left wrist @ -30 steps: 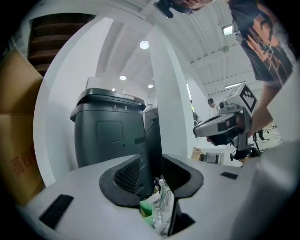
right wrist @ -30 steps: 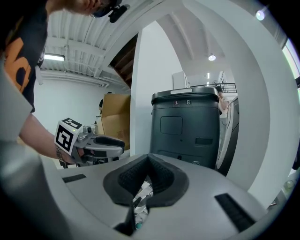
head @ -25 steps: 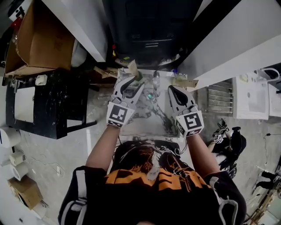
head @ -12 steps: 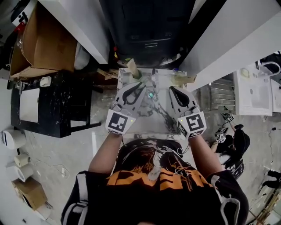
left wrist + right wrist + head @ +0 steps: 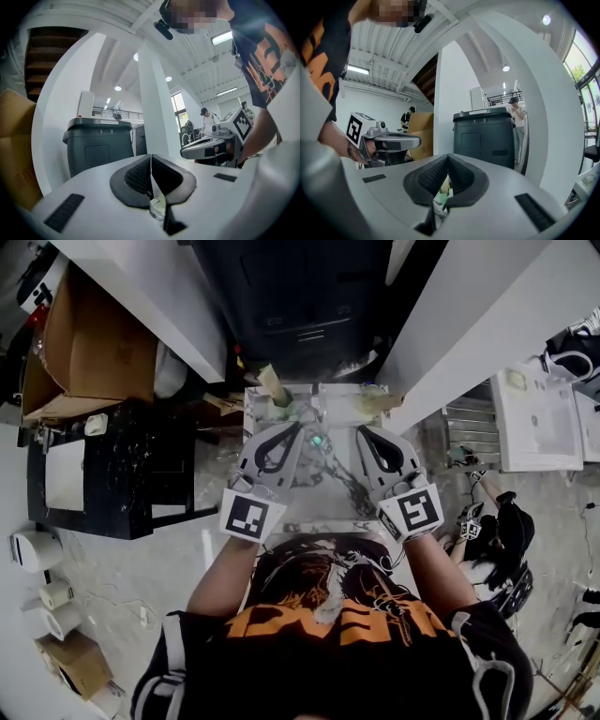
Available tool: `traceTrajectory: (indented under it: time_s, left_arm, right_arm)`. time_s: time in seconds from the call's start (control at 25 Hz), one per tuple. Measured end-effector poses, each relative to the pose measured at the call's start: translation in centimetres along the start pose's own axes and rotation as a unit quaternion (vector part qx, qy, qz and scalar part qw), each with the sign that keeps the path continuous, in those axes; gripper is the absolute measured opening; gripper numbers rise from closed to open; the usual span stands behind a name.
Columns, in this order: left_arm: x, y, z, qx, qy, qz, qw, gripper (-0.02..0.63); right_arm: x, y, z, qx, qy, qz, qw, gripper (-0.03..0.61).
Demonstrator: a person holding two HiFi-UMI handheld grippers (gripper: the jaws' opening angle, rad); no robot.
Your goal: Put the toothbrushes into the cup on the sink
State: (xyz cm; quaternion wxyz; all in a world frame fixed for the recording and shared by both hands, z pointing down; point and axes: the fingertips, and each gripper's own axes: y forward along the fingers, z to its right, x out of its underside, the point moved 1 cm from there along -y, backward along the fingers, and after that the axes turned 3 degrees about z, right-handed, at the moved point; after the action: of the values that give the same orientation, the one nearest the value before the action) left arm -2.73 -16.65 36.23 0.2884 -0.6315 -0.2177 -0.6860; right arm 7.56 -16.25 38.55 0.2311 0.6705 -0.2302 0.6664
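From the head view, both grippers hang over the marble sink top (image 5: pixel 281 512). My left gripper (image 5: pixel 301 428) has just been closing. Its pads now meet in the left gripper view (image 5: pixel 151 159), with nothing between them. My right gripper (image 5: pixel 360 431) is shut and empty too, its pads (image 5: pixel 448 158) touching. A tan cup (image 5: pixel 273 383) leans at the sink's back left corner, ahead of the left gripper and apart from it. I cannot make out what it holds. No toothbrush shows clearly. Each gripper also appears in the other's view, the right one (image 5: pixel 213 145) and the left one (image 5: pixel 389 140).
A faucet (image 5: pixel 319 401) and a green drain plug (image 5: pixel 317 440) lie between the grippers. Beyond the sink stands a black bin (image 5: pixel 300 306). White walls flank it. To the left are a cardboard box (image 5: pixel 94 334) and a black table (image 5: pixel 112 465). A towel rack (image 5: pixel 461 427) is on the right.
The left jaws went from wide open to shut. Both grippers drew back from the cup and the sink's far edge toward the person.
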Motion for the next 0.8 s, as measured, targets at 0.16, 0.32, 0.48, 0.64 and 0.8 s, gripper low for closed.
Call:
traceTrajectory:
  time_s: [0.16,0.32,0.48,0.64,0.8]
  left_arm:
    - [0.3,0.2,1.1,-0.001,0.002,-0.018,0.9998,0.029]
    - [0.1,0.7,2.6,0.006,-0.006,-0.009,0.9999,0.028]
    - [0.1,1.1,3.8,0.017,-0.008,-0.01,0.9998,0.026]
    - [0.3,1.2,4.2,0.023,-0.007,-0.012,0.9997,0.026]
    - [0.3,1.1,4.2,0.016,-0.012,-0.016,0.9997,0.026]
  right_arm:
    - [-0.2,-1.1,0.0,0.002,-0.003,-0.01,1.0,0.014]
    - [-0.5,-1.6,0.3,0.011,-0.011,0.002,1.0,0.014]
    - [-0.2,-2.1,0.8,0.018,-0.015,0.004,1.0,0.014]
    - [-0.2,-2.5,1.0,0.023,-0.012,0.003,1.0,0.014]
    - [-0.4,-2.4,1.1,0.021,-0.012,0.005,1.0,0.014]
